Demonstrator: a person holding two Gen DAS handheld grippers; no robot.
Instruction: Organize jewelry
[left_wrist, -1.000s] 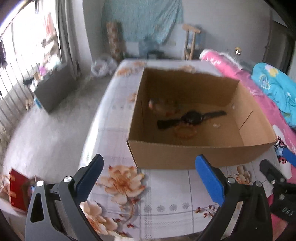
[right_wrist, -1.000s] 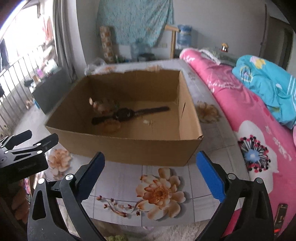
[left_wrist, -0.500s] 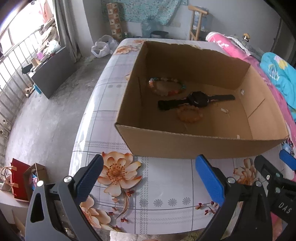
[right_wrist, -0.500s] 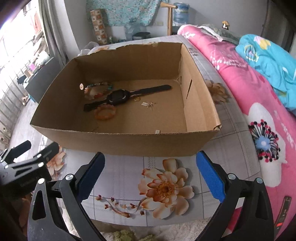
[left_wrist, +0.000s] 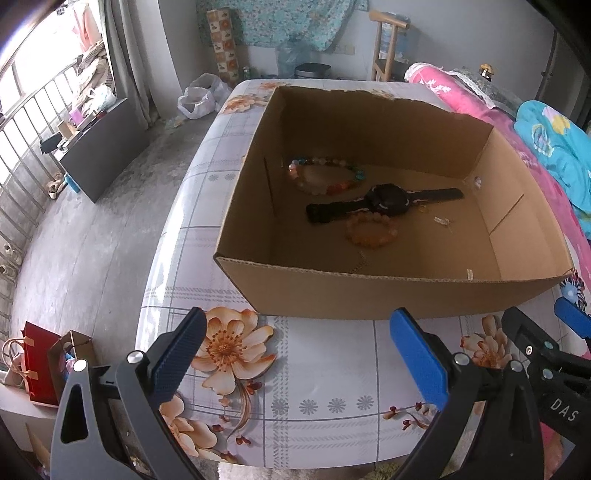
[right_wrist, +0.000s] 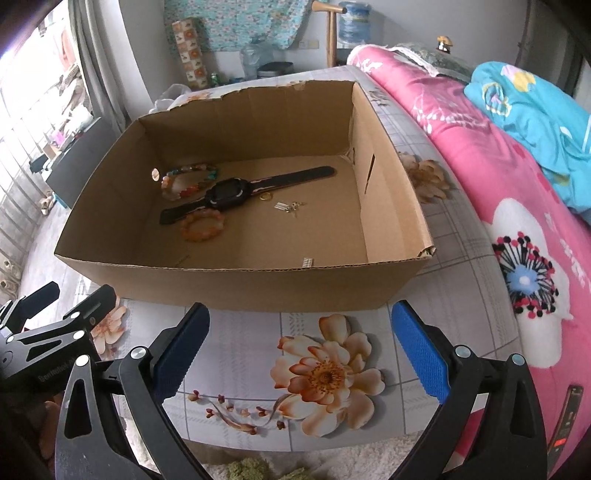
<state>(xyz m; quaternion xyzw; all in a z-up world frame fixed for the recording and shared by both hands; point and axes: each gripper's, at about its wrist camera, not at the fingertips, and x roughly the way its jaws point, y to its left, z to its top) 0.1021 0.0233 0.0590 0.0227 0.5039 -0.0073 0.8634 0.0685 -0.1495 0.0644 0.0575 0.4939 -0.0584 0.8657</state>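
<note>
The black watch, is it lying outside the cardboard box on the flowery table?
No, the black watch lies flat on the floor inside the cardboard box, between two bead bracelets.

1. Small silvery bits (right_wrist: 289, 206) on the cardboard box (right_wrist: 236, 286) floor are showing too small to identify (earrings or clasps, cannot tell).
2. The box's near wall is hiding the floor strip just behind it.
3. The right claw (left_wrist: 535, 325) is running off the left view's right edge.
4. The dark device (right_wrist: 565, 417) on the pink bedding (right_wrist: 480, 155) is sitting too near the dark rim to identify.
</note>
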